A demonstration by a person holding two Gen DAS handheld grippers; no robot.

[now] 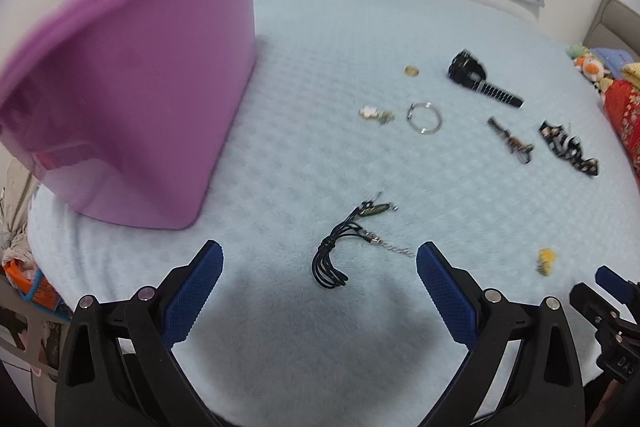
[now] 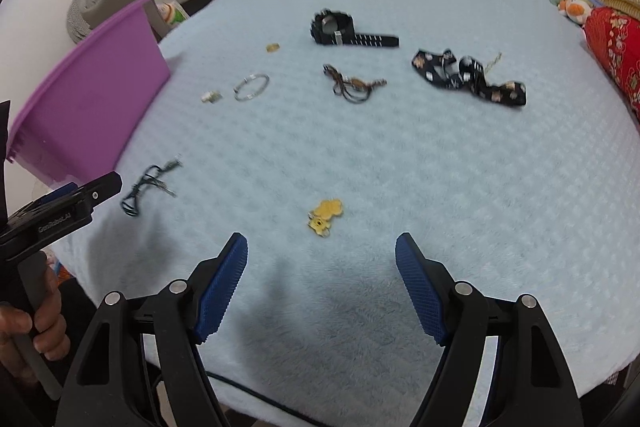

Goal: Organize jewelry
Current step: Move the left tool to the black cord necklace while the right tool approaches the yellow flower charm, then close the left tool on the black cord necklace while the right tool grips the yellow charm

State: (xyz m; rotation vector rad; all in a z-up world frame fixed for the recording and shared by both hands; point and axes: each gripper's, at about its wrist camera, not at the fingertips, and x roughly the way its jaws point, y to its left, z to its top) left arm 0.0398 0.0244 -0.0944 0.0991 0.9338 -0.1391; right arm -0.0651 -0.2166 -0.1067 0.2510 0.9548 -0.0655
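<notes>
Both grippers, left [image 1: 320,259] and right [image 2: 321,251], hang spread and empty near the blanket's [image 2: 440,167] front edge; left should straddle the cord necklace [image 1: 340,247] squarely, pinching its bunched loops.

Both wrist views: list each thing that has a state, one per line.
left gripper: open, empty
right gripper: open, empty
purple bin: upright on blanket, inside hidden
black cord necklace: bunched, loose
watch: strap unfastened
silver ring: lying flat
yellow charm: lying flat
</notes>
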